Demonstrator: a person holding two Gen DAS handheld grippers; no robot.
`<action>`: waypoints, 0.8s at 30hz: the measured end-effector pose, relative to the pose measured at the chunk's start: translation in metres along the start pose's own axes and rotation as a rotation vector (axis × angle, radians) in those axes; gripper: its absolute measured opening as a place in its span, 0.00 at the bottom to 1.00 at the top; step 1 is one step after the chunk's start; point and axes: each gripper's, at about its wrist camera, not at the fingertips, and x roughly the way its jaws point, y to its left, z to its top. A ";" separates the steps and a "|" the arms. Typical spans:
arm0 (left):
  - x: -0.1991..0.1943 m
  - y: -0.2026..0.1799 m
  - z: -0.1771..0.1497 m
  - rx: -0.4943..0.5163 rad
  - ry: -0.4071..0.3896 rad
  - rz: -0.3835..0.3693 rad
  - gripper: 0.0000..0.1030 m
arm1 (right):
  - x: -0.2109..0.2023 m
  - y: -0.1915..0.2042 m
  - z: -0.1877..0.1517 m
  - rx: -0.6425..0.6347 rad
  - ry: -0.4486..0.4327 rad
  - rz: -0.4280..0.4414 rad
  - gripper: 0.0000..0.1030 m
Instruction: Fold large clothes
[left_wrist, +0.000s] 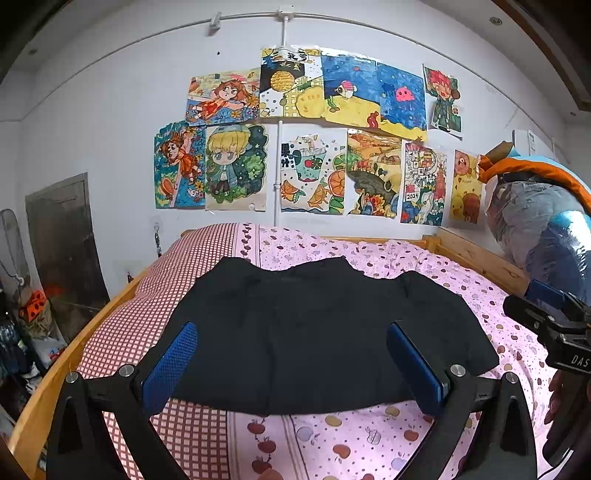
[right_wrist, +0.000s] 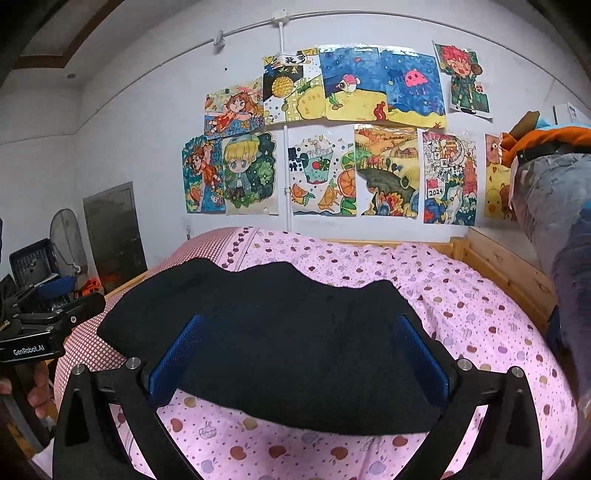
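Observation:
A black garment (left_wrist: 314, 332) lies spread flat on the pink fruit-print bedsheet (left_wrist: 369, 435), its near hem facing me. It also shows in the right wrist view (right_wrist: 288, 343). My left gripper (left_wrist: 291, 365) is open and empty, its blue-padded fingers (left_wrist: 171, 363) held above the garment's near edge. My right gripper (right_wrist: 299, 358) is open and empty too, hovering over the same edge. The right gripper's body (left_wrist: 554, 328) shows at the right of the left wrist view, and the left gripper's body (right_wrist: 40, 328) at the left of the right wrist view.
The wooden bed frame (left_wrist: 476, 254) rims the mattress. A red checked cover (left_wrist: 159, 306) lies on the bed's left side. A plastic-wrapped bundle (left_wrist: 535, 218) sits at the right. Clutter, a fan (right_wrist: 68, 243) and a dark crate (right_wrist: 31, 260) stand left. Drawings (left_wrist: 314, 140) cover the wall.

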 end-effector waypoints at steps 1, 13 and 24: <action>-0.001 0.002 -0.001 -0.002 -0.004 0.001 1.00 | -0.001 0.001 -0.003 -0.001 0.001 0.003 0.99; -0.024 0.002 -0.033 0.127 -0.117 0.008 1.00 | -0.014 0.001 -0.033 0.088 -0.010 0.098 0.99; -0.014 0.012 -0.053 0.107 -0.021 -0.065 1.00 | -0.022 0.023 -0.065 -0.025 -0.062 0.044 0.99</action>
